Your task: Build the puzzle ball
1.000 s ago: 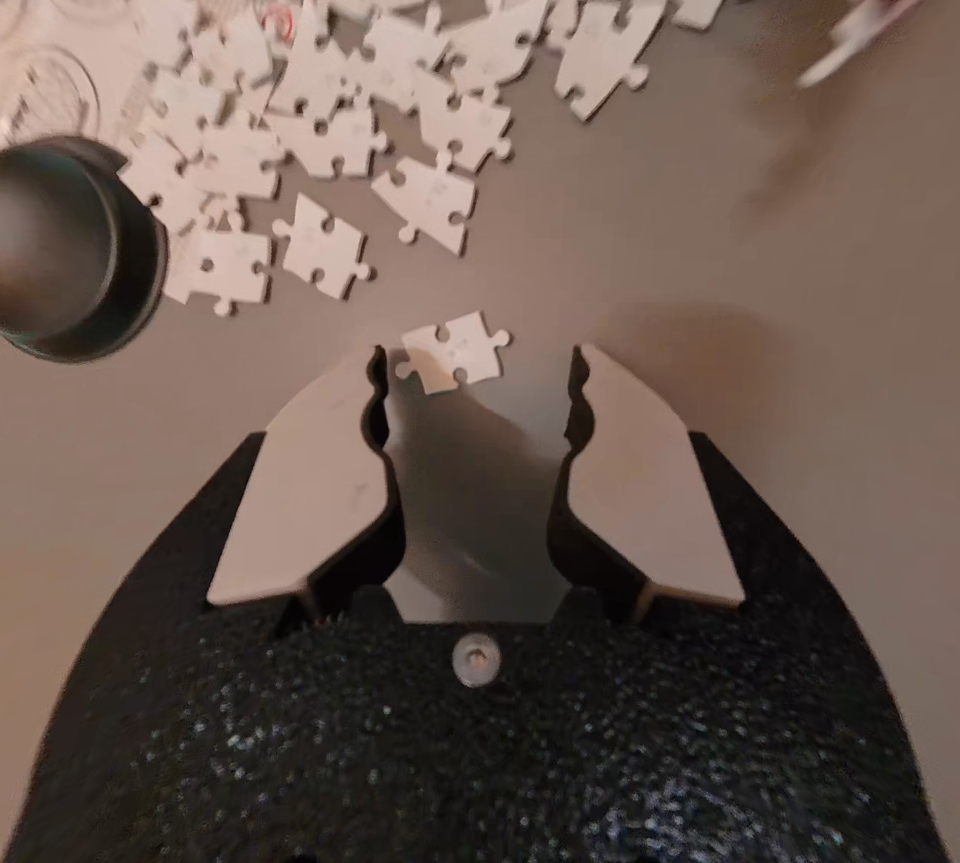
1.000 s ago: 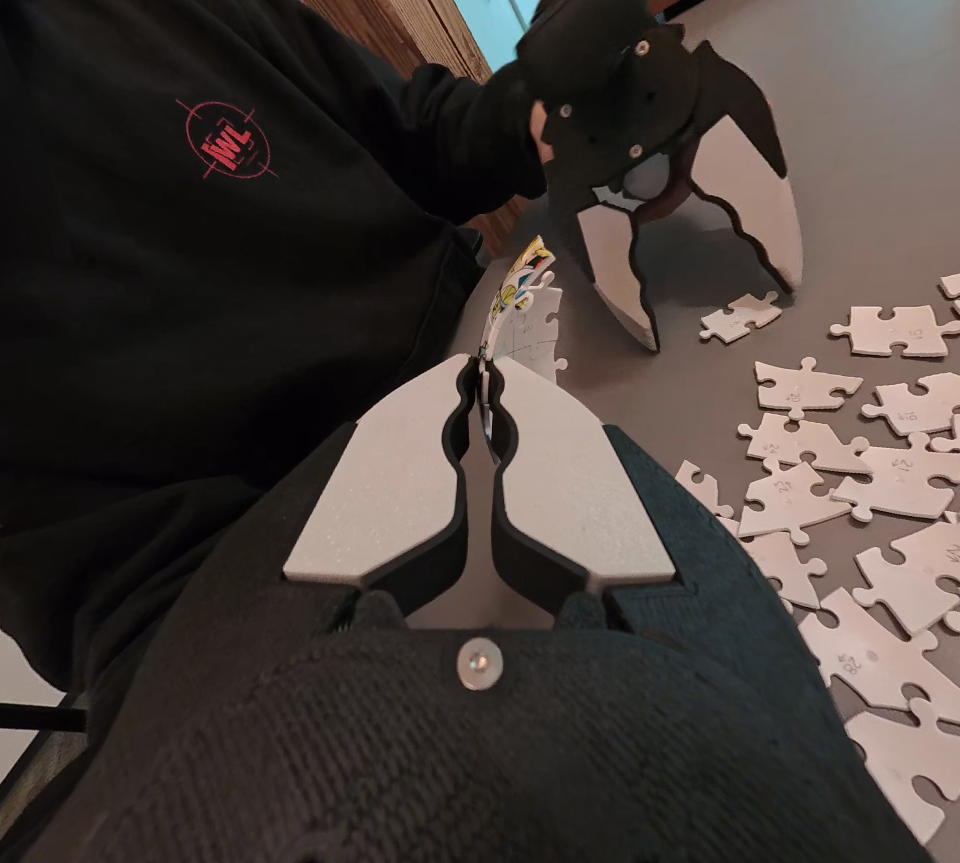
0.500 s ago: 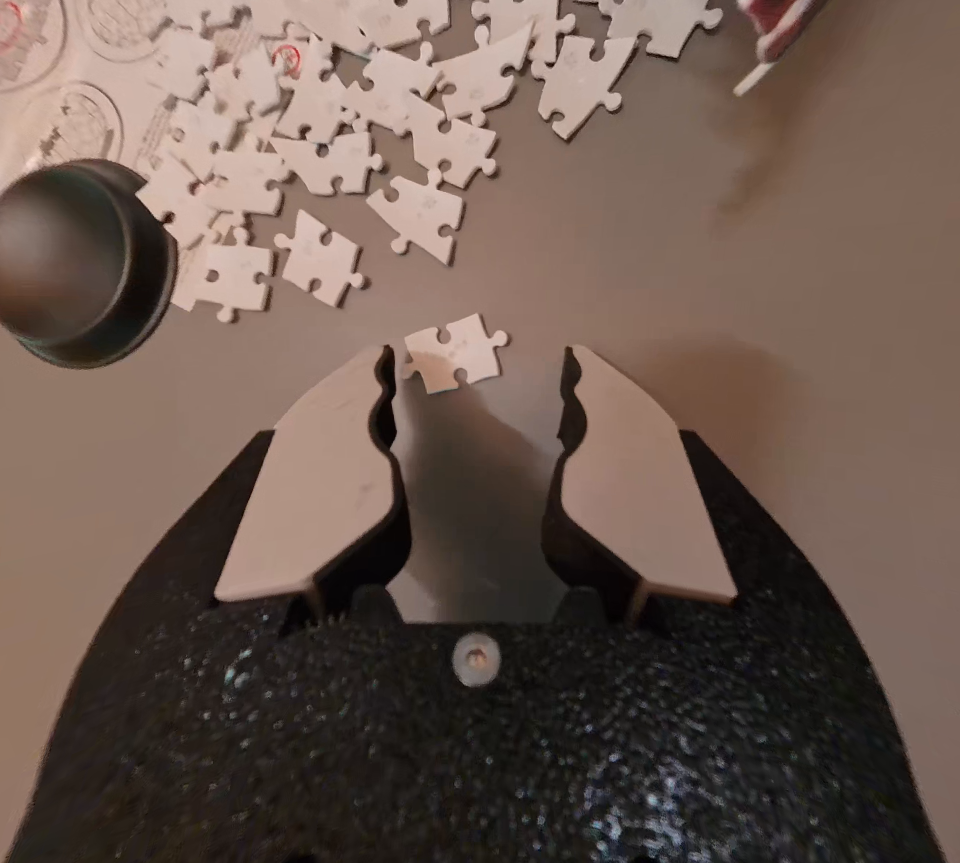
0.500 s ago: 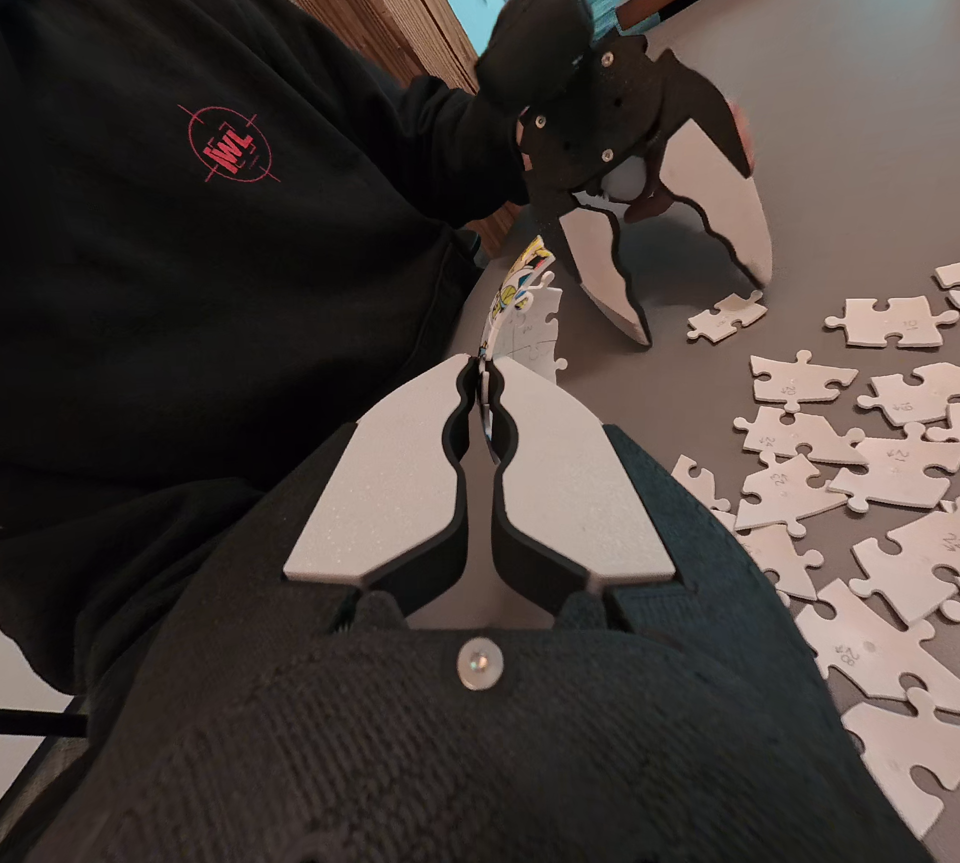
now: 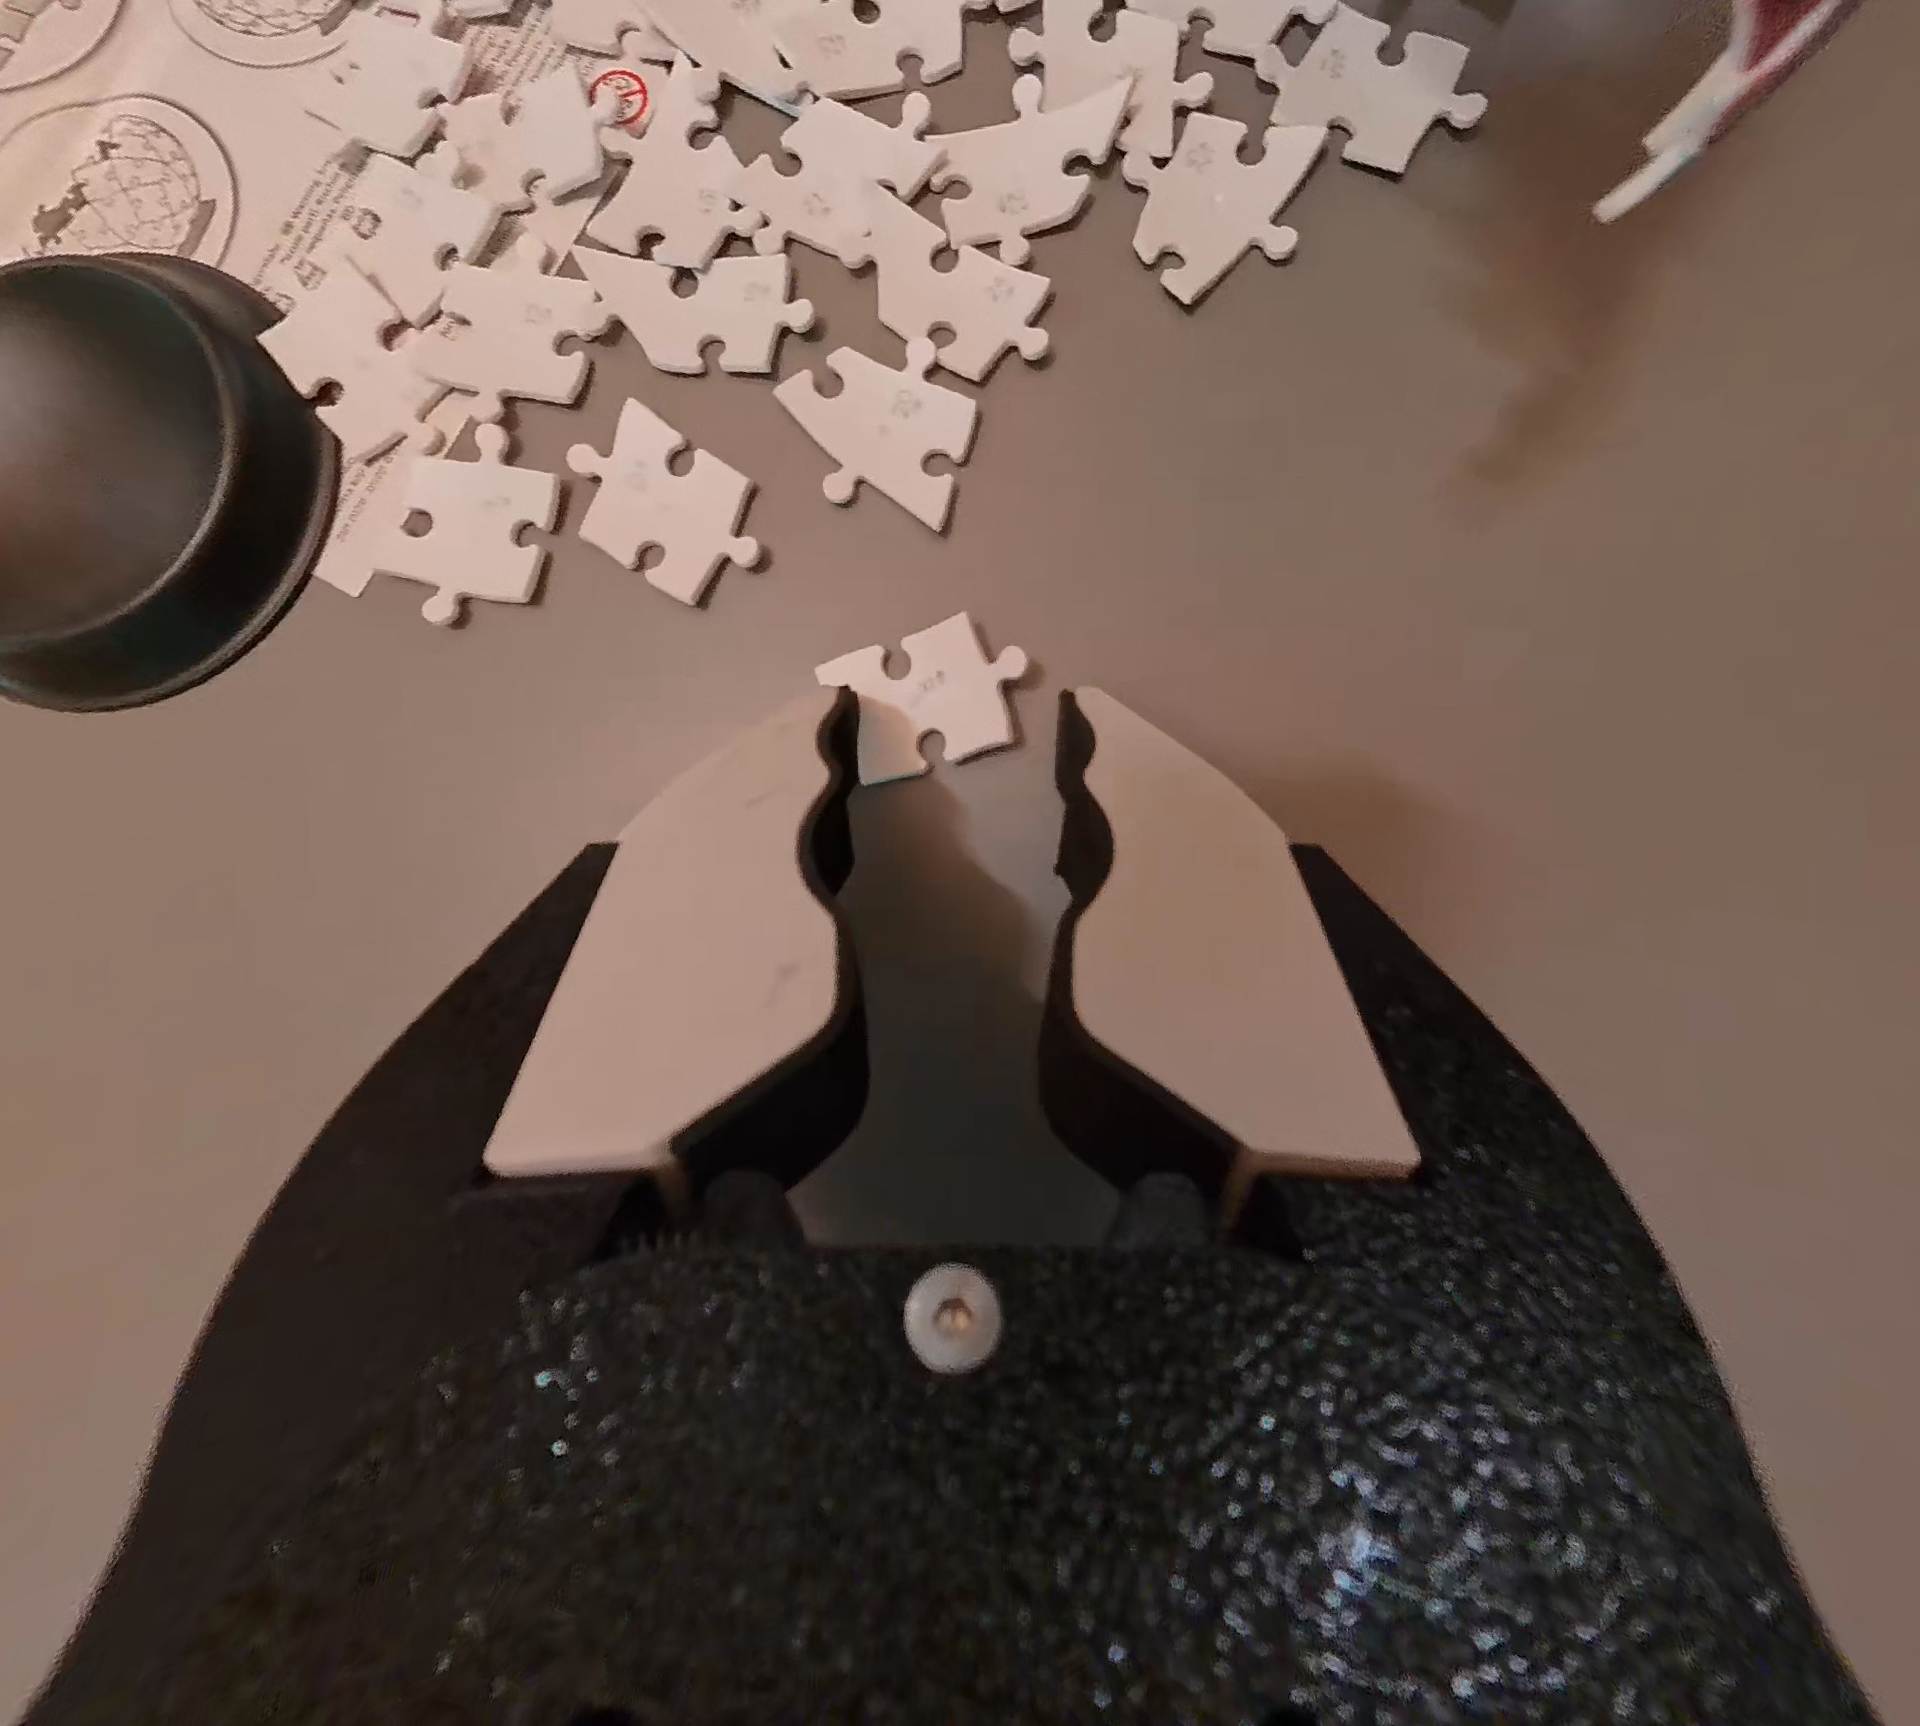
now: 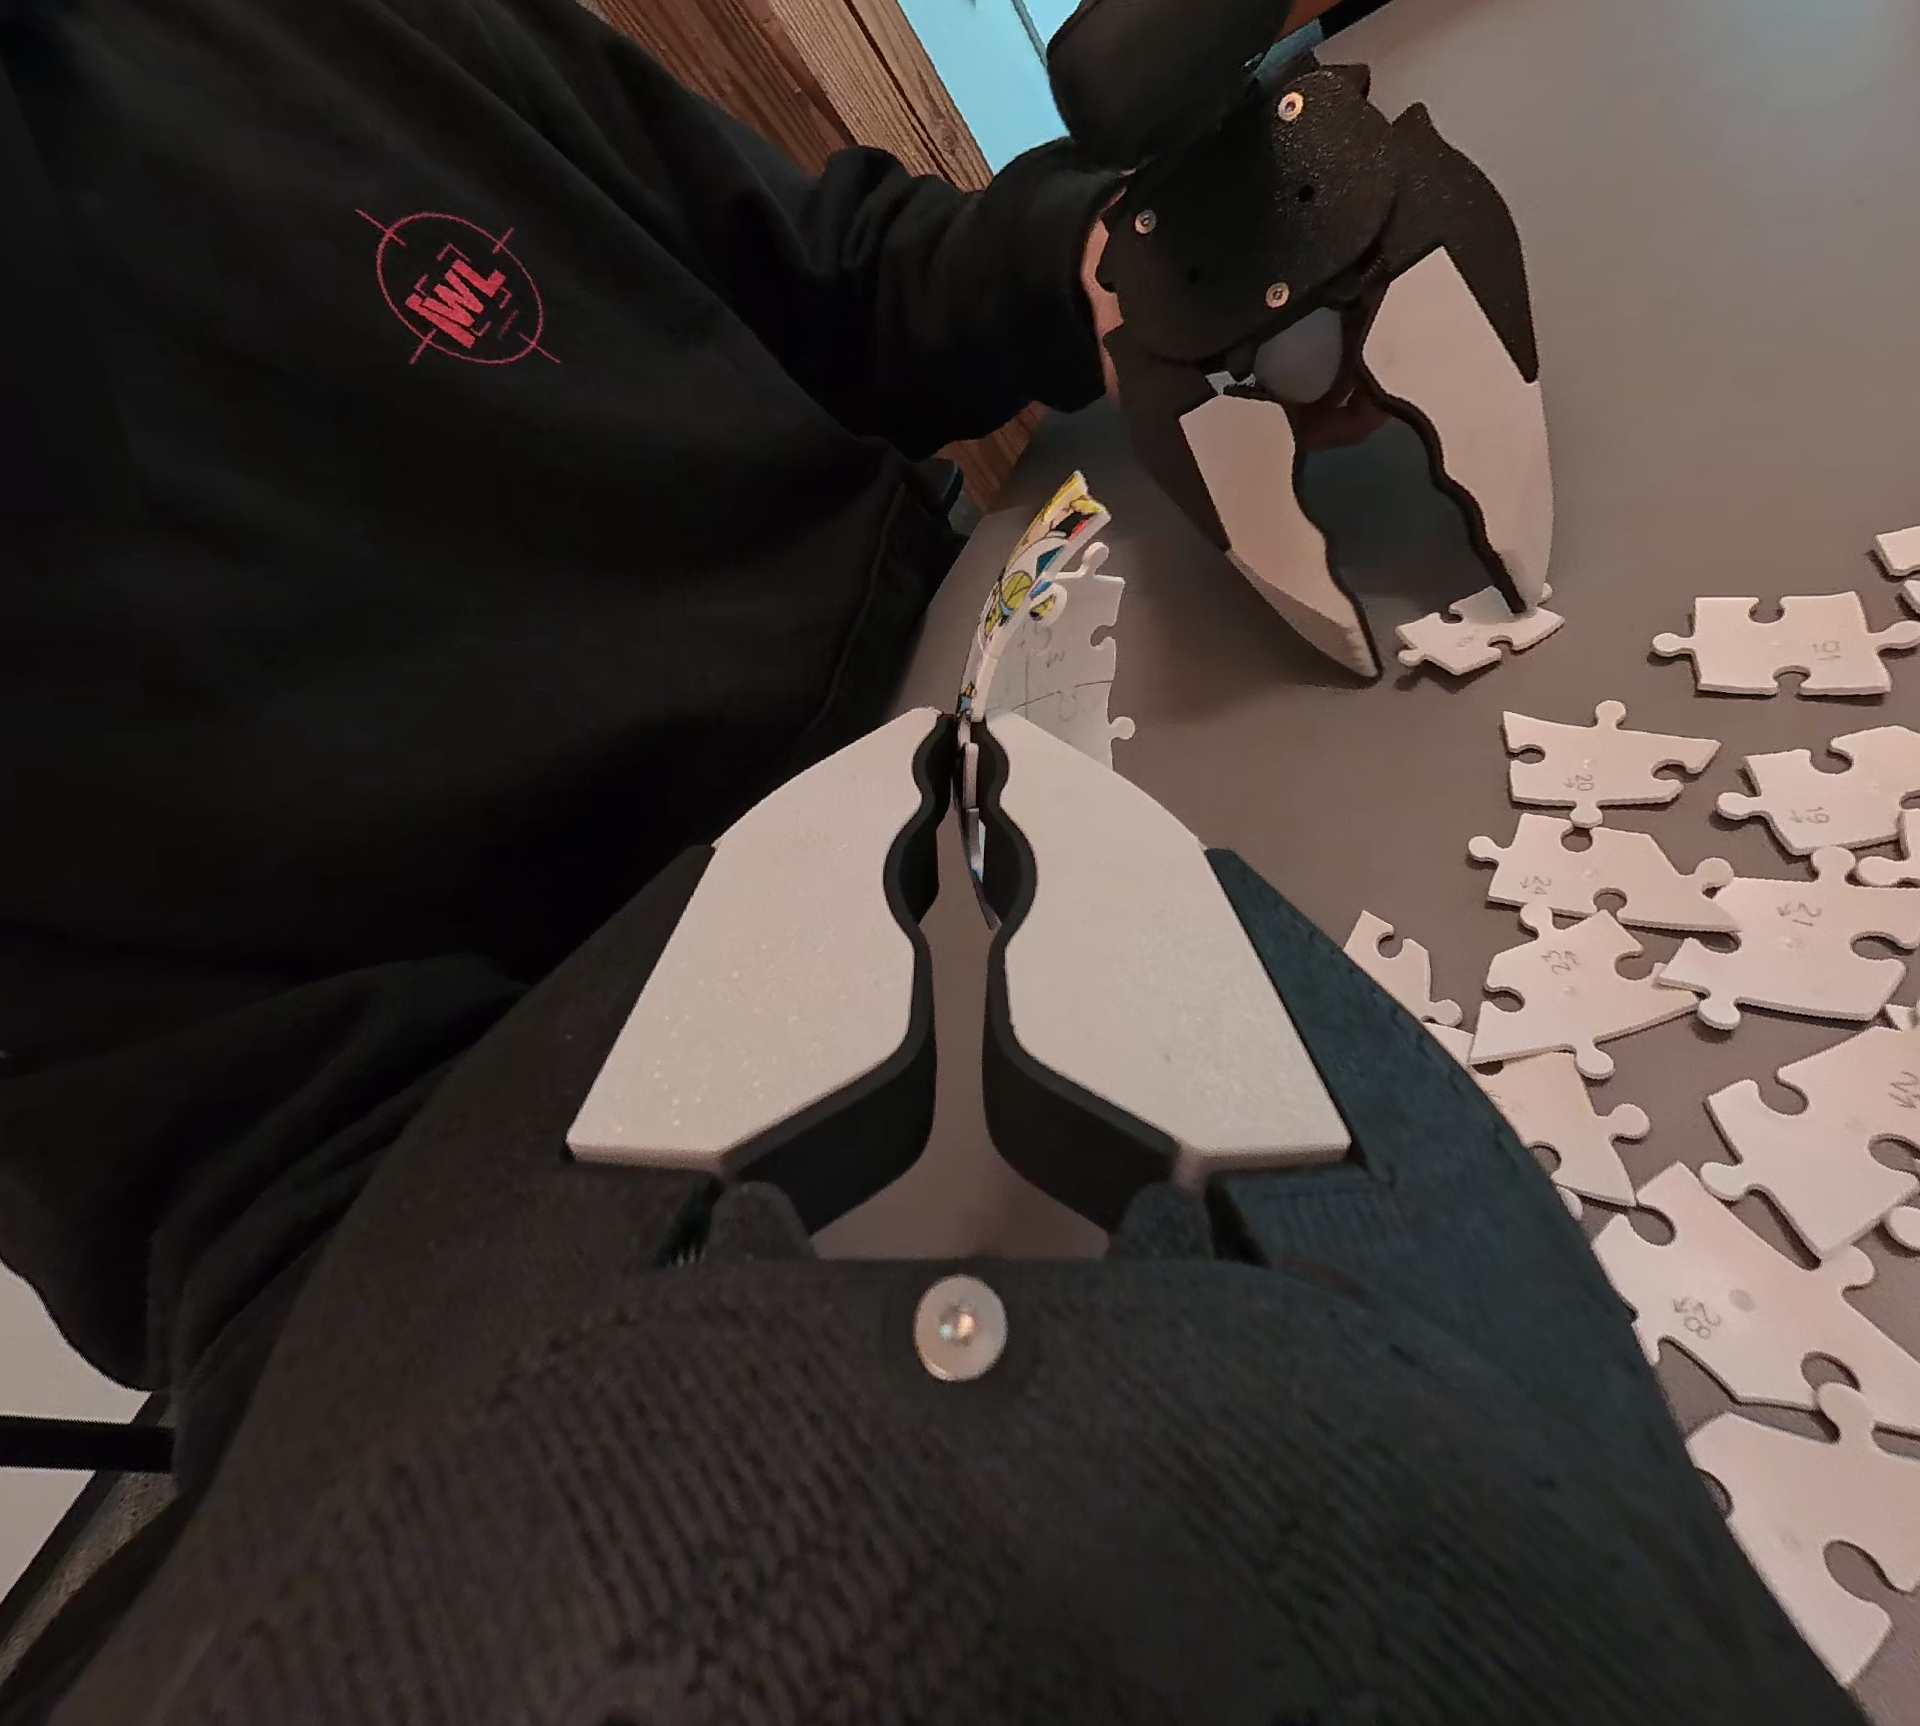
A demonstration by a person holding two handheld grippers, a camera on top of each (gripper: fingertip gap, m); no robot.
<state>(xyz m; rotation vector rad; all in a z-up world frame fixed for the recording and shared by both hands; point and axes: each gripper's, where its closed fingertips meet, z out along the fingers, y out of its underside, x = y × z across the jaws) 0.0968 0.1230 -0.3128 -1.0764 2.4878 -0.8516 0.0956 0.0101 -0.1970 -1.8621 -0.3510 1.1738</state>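
White, face-down pieces (image 5: pixel 790 149) lie scattered on the grey counter (image 5: pixel 1455 637). One piece (image 5: pixel 930 697) sits apart from the pile, between the spread fingers of the left gripper (image 5: pixel 948 702), whose tips are down at the counter; its left finger overlaps the piece's edge, while the right finger stands clear. The right gripper (image 6: pixel 968 726) is clamped on a curved strip (image 6: pixel 1049 627) of joined pieces, the start of the ball, held upright off the counter near the person's black sweatshirt (image 6: pixel 416 533).

Risks, as I judge them: the piece is thin and flat, so closing the fingers may only skid it along the counter or pinch a tab and flip it away. A finger pressing on top would pin it rather than lift it. The strip is held by one edge only; a hard squeeze or a knock could pop its joints apart.
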